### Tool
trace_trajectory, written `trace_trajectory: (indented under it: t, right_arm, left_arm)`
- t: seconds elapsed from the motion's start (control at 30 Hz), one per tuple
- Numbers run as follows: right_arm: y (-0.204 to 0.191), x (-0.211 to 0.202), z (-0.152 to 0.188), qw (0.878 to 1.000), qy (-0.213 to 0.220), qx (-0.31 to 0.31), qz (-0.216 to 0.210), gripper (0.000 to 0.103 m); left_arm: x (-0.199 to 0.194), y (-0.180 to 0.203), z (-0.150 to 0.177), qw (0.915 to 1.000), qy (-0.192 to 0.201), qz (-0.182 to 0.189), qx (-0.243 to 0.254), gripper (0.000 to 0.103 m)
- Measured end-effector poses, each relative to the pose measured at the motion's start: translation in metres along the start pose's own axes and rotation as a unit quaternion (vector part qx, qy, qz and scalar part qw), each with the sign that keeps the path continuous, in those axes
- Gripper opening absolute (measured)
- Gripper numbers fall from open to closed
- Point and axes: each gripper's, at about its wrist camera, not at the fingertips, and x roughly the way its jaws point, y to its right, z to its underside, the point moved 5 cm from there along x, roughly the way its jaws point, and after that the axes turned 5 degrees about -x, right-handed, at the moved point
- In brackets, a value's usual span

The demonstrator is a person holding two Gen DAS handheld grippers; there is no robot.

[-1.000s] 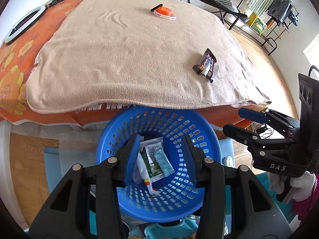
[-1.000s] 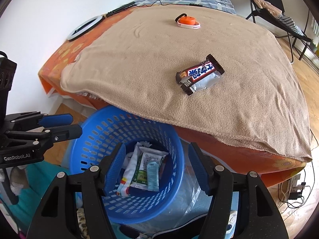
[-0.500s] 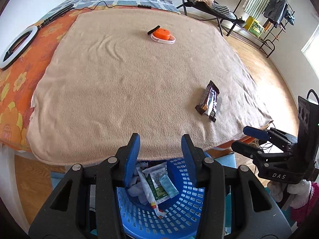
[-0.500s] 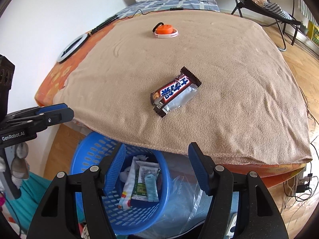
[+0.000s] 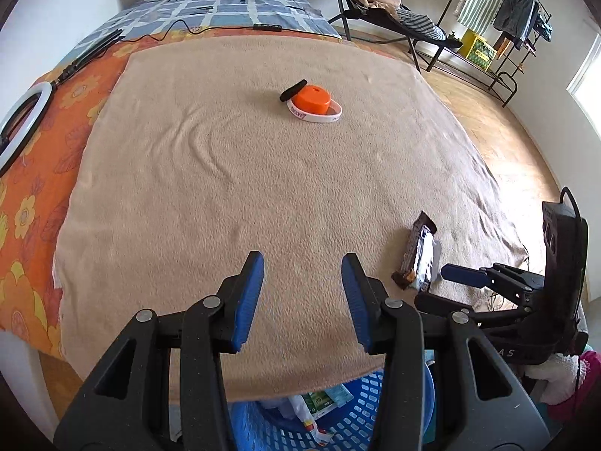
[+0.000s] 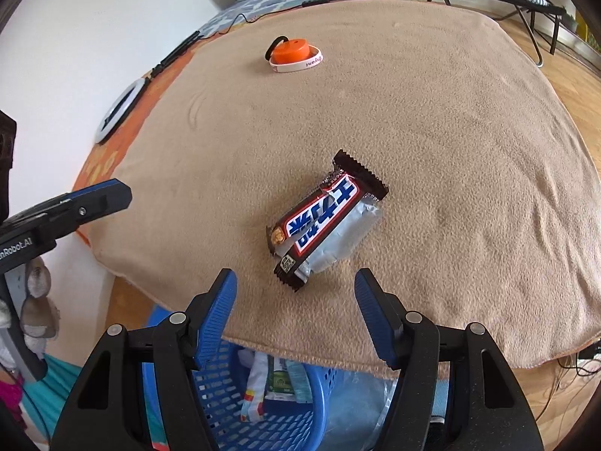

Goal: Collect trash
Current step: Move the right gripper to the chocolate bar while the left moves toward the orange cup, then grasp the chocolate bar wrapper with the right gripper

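A brown, red and silver candy bar wrapper (image 6: 323, 221) lies on the tan blanket (image 6: 432, 120); it also shows in the left wrist view (image 5: 417, 255) at the right. My right gripper (image 6: 295, 308) is open and empty, just short of the wrapper's near end. My left gripper (image 5: 302, 293) is open and empty over the blanket's near edge, left of the wrapper. A blue basket (image 6: 225, 406) with several wrappers in it stands on the floor under the bed edge; it also shows in the left wrist view (image 5: 360, 413).
An orange lid inside a white wristband (image 5: 313, 103) with a black band lies far on the blanket (image 5: 225, 169). A ring light (image 5: 20, 127) lies at the left on the orange sheet. A chair (image 5: 379, 3) and a clothes rack (image 5: 499, 18) stand beyond the bed.
Both grippers have risen from over the basket and moved forward over the bed. The right gripper has come close to the candy wrapper. Both stayed open.
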Motion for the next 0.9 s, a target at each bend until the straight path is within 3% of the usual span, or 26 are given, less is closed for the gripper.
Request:
trace_trajectory:
  t: [0.3, 0.53, 0.73, 0.9]
  right_arm:
    - [-0.001, 0.026, -0.027, 0.994, 0.002, -0.073, 0.079, 0.064]
    - [0.006, 0.034, -0.05, 0.985, 0.012, -0.133, 0.11, 0.052]
    - [0.013, 0.036, -0.061, 0.987, 0.012, -0.132, 0.089, 0.05]
    - [0.019, 0.036, -0.069, 0.992, 0.008, -0.109, 0.065, 0.05]
  left_arm:
    - [0.036, -0.006, -0.068, 0.9996, 0.023, 0.012, 0.004, 0.044]
    - [0.077, -0.001, -0.12, 0.9988, 0.022, 0.04, -0.015, 0.044]
    - [0.11, -0.001, -0.157, 0.9982, 0.016, 0.047, -0.034, 0.044]
    - [0.133, 0.001, -0.174, 0.9991, 0.012, 0.032, -0.027, 0.044]
